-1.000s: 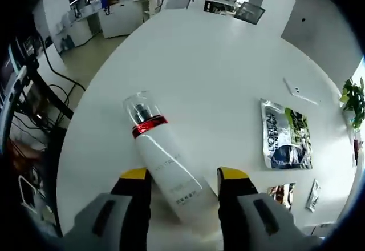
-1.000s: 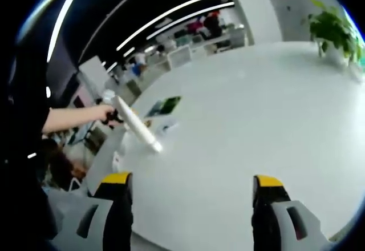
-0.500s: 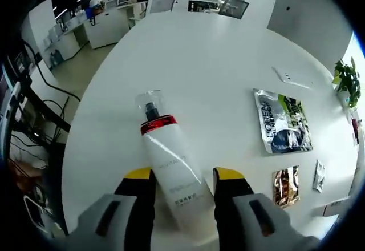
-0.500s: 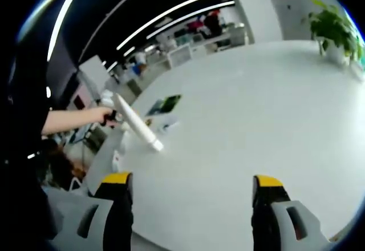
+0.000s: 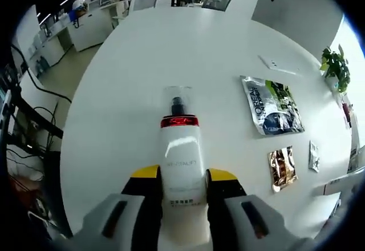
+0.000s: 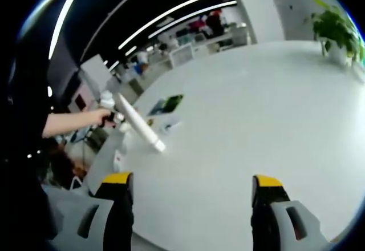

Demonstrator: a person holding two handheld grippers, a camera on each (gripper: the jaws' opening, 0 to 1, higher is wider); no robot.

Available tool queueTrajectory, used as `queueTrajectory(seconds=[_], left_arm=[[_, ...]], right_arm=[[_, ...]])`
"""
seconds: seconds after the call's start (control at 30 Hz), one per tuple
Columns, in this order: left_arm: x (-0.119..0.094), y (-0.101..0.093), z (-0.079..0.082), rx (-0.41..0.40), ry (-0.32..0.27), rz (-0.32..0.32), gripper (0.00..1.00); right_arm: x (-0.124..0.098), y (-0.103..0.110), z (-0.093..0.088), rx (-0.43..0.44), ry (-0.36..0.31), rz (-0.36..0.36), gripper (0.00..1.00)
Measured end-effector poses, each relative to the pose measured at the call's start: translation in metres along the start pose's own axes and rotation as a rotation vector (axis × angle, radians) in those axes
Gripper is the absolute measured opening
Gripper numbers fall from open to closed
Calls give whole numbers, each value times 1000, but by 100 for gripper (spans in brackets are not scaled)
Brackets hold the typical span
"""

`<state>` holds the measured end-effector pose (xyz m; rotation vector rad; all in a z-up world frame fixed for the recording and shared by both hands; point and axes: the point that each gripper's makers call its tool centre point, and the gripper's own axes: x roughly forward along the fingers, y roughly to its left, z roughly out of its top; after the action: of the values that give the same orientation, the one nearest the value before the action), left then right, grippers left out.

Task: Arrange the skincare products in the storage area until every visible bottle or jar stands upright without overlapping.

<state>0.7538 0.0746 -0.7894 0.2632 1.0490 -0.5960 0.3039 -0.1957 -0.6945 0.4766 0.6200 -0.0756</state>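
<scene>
Bottle gripped and raised, not yet stood upright.

The white bottle [image 5: 182,162] with a red collar and clear cap sits clamped between the left gripper's [image 5: 182,177] jaws, cap toward 12 o'clock; the right gripper view shows it tilted above the table [image 6: 256,108]. Packets [image 5: 272,107] lie flat at 2 to 3 o'clock. The right gripper [image 6: 193,182] is wide open, holding nothing. Standing the bottle remains.

Bottle [image 5: 181,160]: white body, red collar band, clear cap over a black pump. My left gripper [image 5: 181,174]: yellow tips, grey and black body. Table [image 5: 171,51]: plain white. Sachet [image 5: 272,107]: silver, green and dark blue print.
</scene>
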Motion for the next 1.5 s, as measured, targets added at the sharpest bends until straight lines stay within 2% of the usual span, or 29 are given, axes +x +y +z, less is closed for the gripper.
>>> queueTrajectory(seconds=[0.33,0.4,0.43,0.73,0.87,1.0,1.1,1.17,1.33,1.5], left_arm=[[-2,-7,-1,-10,-24,-25,24],[-4,-9,6,6,-81,-33,24],[-8,-11,9,18,-106,-40,24],[-38,-22,15,5,-190,-86,24],[-65,-34,19,-4,-237,-127,24],[-96,-55,26,-74,-322,-224,24],[-110,-65,28,-78,-355,-264,24],[-118,-70,30,-72,-370,-285,24],[-141,-82,34,-78,-421,-325,24],[-176,-98,38,-59,-490,-369,24]], right_arm=[[-2,1,5,-9,-9,3,88],[-3,2,6,-9,-12,4,87],[-3,2,7,-9,-15,4,87],[-1,11,12,-25,-20,22,88],[-1,19,20,-35,-35,39,88],[-1,36,36,-38,-71,81,87],[0,57,52,-52,-109,136,87],[1,74,64,-59,-135,184,87],[2,100,85,-85,-172,246,87],[2,122,103,-89,-202,313,87]])
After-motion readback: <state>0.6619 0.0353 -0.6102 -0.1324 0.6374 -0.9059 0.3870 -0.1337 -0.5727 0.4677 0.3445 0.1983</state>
